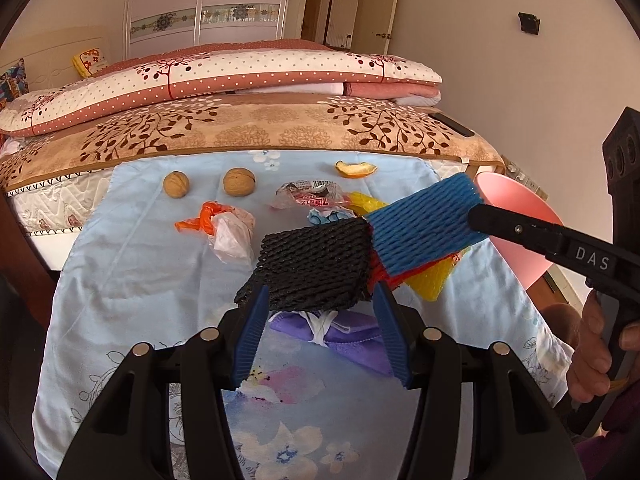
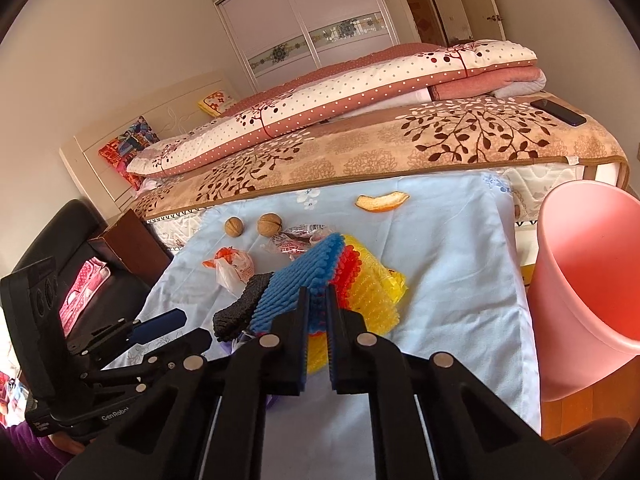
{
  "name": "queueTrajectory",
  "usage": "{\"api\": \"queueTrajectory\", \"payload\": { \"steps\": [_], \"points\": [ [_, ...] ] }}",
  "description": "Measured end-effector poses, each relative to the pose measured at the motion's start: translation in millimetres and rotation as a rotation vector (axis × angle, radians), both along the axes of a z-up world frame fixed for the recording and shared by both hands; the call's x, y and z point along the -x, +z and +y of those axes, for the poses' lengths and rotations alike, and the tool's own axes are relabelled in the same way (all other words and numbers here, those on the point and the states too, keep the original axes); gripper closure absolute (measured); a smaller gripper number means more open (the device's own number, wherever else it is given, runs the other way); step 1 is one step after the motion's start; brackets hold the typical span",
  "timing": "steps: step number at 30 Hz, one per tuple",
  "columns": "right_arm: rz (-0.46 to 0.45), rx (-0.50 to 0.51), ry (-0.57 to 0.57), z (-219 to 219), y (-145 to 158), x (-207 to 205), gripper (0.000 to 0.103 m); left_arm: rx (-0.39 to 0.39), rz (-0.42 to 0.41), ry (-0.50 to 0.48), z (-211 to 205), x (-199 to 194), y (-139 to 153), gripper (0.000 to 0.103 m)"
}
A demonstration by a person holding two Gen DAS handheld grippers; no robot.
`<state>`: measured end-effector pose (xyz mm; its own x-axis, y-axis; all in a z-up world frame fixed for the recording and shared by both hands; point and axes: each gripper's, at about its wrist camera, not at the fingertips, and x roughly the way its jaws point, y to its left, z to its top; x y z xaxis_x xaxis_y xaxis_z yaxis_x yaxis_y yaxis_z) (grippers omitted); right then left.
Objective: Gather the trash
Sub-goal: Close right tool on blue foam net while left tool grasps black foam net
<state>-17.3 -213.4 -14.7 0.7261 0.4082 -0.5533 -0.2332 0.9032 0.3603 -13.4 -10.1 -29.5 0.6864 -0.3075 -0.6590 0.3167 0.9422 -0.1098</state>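
The blue foam net [image 2: 296, 280] is lifted a little off the light blue cloth [image 2: 460, 264] on the bed, its near edge pinched in the right claw [image 2: 318, 300], whose jaws have closed tight on it. Under and beside it lie a red net [image 2: 349, 276] and a yellow net [image 2: 376, 292], overlapping like a fan. The risk I see first is that the foam layers snag on each other, so the red or yellow one could be dragged along and fall to the floor on the way to the pink bin [image 2: 580, 280], which stands just off the right edge of the cloth.

The black foam net [image 1: 316, 264] touches the blue one on its left. The left claw [image 1: 320, 304] stands wide open with its blue pads either side of the black net's near edge, not pressing on it yet. If it closes too low it could grab the purple cloth [image 1: 352, 334] underneath, or bunch up the blue sheet as well.

The grip on the blue net is only at its edge, and foam is springy, so it may slip free in a quick swing.

Further back, the crumpled wrapper [image 1: 308, 196], plastic bag [image 1: 228, 232], orange peel [image 1: 355, 169] and two walnuts [image 1: 176, 185] lie loose; a tugged sheet would set the walnuts rolling.
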Motion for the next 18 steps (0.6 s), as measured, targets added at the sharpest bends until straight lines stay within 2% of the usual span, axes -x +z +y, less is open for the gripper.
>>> {"api": "queueTrajectory", "payload": {
  "steps": [8,12,15,17,18],
  "points": [
    [-0.030,-0.051,0.003,-11,17,5,0.097,-0.081,-0.012,-0.051,-20,-7,-8,0.049],
    [-0.041,-0.057,-0.010,-18,22,7,0.097,-0.140,-0.026,-0.052,-28,-13,-14,0.049],
    [-0.049,-0.056,-0.024,-23,24,9,0.097,-0.153,-0.033,-0.043,-28,-15,-17,0.050],
    [-0.052,-0.057,-0.033,-27,24,9,0.097,-0.155,-0.027,-0.045,-28,-17,-18,0.066],
    [-0.052,-0.060,-0.038,-29,25,9,0.097,-0.147,-0.019,-0.045,-26,-18,-18,0.069]
  ]
}}
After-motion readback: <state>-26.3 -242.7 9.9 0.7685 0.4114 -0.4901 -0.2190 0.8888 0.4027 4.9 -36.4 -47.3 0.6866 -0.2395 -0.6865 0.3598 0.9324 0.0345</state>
